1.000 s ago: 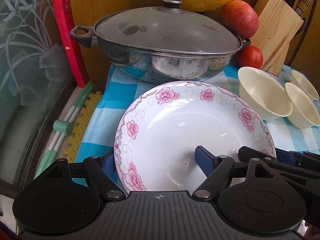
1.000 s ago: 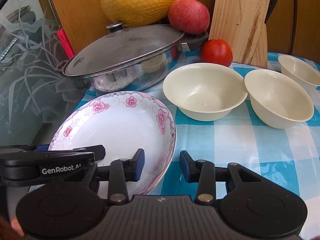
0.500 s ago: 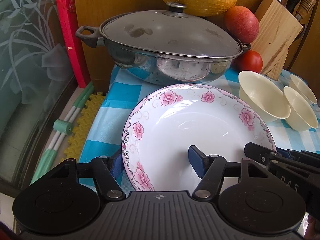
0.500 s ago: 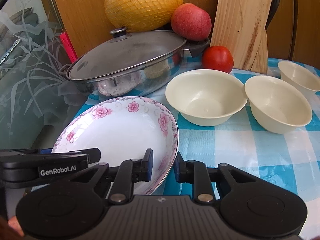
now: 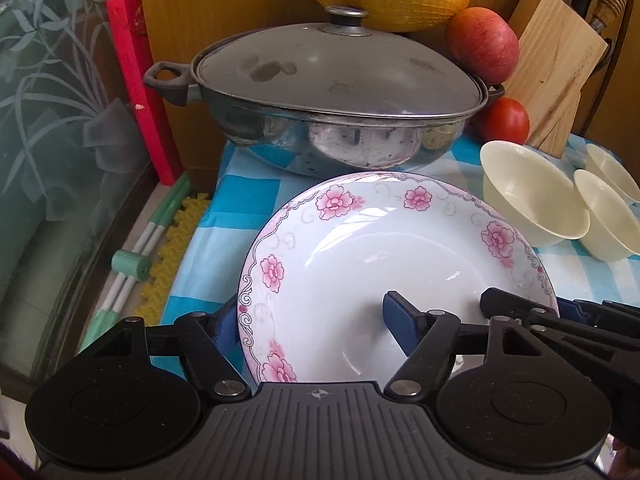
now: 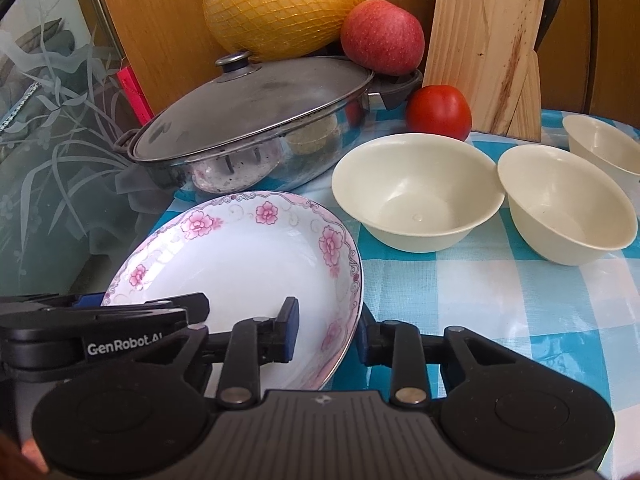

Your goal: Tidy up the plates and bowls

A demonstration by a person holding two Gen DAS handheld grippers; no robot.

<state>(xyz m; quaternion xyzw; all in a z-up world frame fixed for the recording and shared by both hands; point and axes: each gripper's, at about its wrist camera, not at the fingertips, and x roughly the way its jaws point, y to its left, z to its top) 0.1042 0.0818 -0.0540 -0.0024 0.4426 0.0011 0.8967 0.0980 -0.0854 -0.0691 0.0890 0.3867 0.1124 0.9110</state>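
Note:
A white plate with pink flowers (image 5: 384, 264) lies at the near left of the checked tablecloth, tilted up a little; it also shows in the right wrist view (image 6: 248, 264). My left gripper (image 5: 312, 320) straddles its left rim, jaws wide apart, one finger inside the plate. My right gripper (image 6: 328, 332) is shut on the plate's right rim, one finger inside, one outside. Three cream bowls (image 6: 416, 196) (image 6: 564, 204) (image 6: 604, 148) stand upright to the right.
A lidded steel pan (image 5: 332, 104) sits right behind the plate. A netted pomelo (image 6: 280, 4), an apple (image 6: 380, 36), a tomato (image 6: 438, 112) and a wooden knife block (image 6: 484, 44) stand at the back. The table edge and a glass panel (image 5: 48, 128) are at left.
My right gripper has closed onto the plate's right rim. The plate has lifted and tilted slightly. Both views have drawn back a little from the pan.

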